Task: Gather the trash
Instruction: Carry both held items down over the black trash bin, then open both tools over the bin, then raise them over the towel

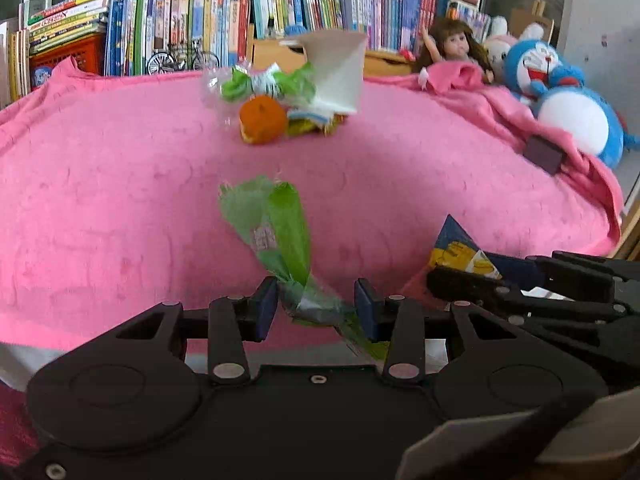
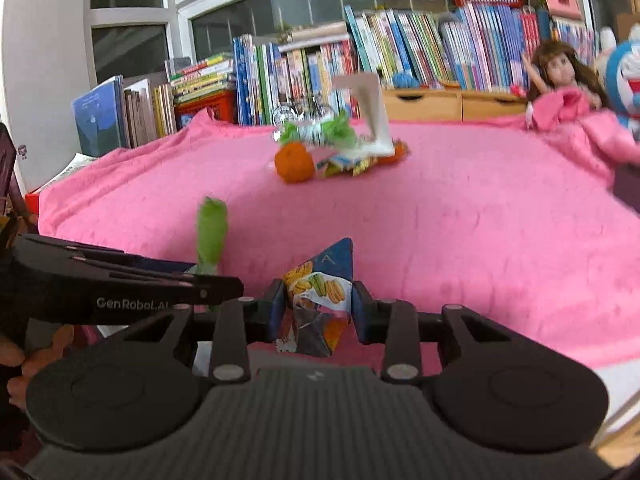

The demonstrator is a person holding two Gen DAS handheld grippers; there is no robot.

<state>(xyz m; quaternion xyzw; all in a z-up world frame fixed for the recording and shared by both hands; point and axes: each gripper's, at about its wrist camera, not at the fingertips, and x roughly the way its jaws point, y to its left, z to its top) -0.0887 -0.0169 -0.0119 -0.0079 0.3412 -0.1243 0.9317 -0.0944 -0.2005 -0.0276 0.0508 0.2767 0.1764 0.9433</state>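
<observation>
Both grippers angled down over the pink blanket [image 1: 120, 200], side by side. Left gripper [image 1: 316, 306] partly closed on a green wrapper [image 1: 280, 232]; right gripper [image 2: 318, 312] likewise clamped a blue snack packet [image 2: 320, 280]. Fingers [image 2: 16, 360] barely showed at the frame edge. Farther back, a blurred trash pile [image 1: 288, 96] with an orange [image 1: 260, 120].

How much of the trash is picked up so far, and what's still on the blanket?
Nothing looks binned yet. In hand: left gripper holds a green wrapper; right gripper holds a blue snack packet. Left: the pile on the blanket, with orange peel, wrappers and white paper.
</observation>
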